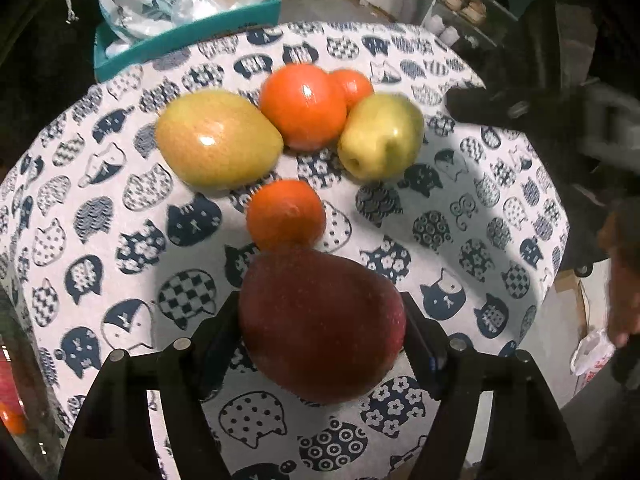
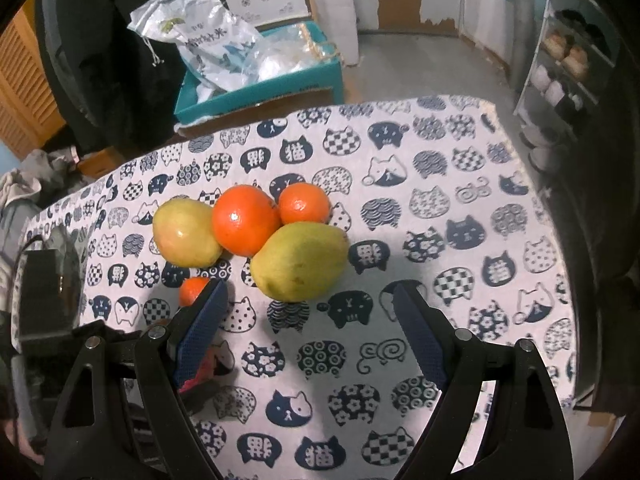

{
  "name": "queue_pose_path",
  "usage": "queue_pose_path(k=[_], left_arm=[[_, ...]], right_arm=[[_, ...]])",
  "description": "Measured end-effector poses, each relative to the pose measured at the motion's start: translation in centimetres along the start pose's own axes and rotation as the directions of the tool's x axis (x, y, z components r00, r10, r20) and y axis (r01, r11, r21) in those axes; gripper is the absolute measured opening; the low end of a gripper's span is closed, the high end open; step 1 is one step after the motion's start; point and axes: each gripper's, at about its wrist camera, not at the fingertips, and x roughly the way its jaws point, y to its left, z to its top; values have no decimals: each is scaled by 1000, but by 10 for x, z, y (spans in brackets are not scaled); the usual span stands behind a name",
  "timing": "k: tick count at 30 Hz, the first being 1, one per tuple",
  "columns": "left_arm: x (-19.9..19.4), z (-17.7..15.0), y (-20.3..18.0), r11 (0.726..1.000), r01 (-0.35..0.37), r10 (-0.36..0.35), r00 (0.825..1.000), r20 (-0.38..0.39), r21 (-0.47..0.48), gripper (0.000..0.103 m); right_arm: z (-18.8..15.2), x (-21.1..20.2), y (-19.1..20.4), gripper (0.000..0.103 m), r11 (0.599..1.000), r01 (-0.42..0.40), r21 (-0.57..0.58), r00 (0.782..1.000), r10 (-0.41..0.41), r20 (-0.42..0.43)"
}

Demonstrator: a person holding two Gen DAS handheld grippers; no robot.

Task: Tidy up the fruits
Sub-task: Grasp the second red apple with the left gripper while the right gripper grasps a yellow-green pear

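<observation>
My left gripper (image 1: 322,312) is shut on a dark red apple (image 1: 320,324) and holds it just above the cat-print tablecloth (image 1: 100,220), right behind a small orange (image 1: 285,214). Farther off lie a yellow mango (image 1: 218,140), a big orange (image 1: 303,106), a smaller orange (image 1: 352,86) and a green-yellow apple (image 1: 380,136), clustered together. My right gripper (image 2: 308,312) is open and empty, hovering near the green-yellow fruit (image 2: 300,266). The right wrist view also shows the mango (image 2: 184,232), two oranges (image 2: 245,219) (image 2: 304,204) and a small orange (image 2: 192,290) partly hidden behind my left finger.
A teal box (image 2: 256,92) with plastic bags (image 2: 208,44) stands behind the table's far edge. A shoe rack (image 2: 568,64) stands at the right. The left gripper's body (image 2: 44,292) shows at the left edge of the right wrist view.
</observation>
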Motion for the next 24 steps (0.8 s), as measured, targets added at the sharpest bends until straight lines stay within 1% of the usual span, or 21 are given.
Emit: queue_pose_path(k=[9, 16, 19, 24], left_arm=[[-28, 12, 19, 999, -3, 6, 997, 79, -35, 76], [-31, 20, 38, 997, 0, 8, 995, 95, -82, 76], [-30, 22, 45, 995, 2, 8, 995, 95, -102, 76], [-30, 22, 51, 994, -1, 11, 995, 95, -110, 76]], right_arm=[[11, 46, -6, 85, 997, -45, 64, 996, 50, -80], [13, 73, -1, 85, 999, -23, 30, 991, 26, -131], [16, 80, 1, 85, 999, -33, 24, 989, 36, -142], [20, 91, 5, 85, 1000, -18, -4, 985, 17, -170]])
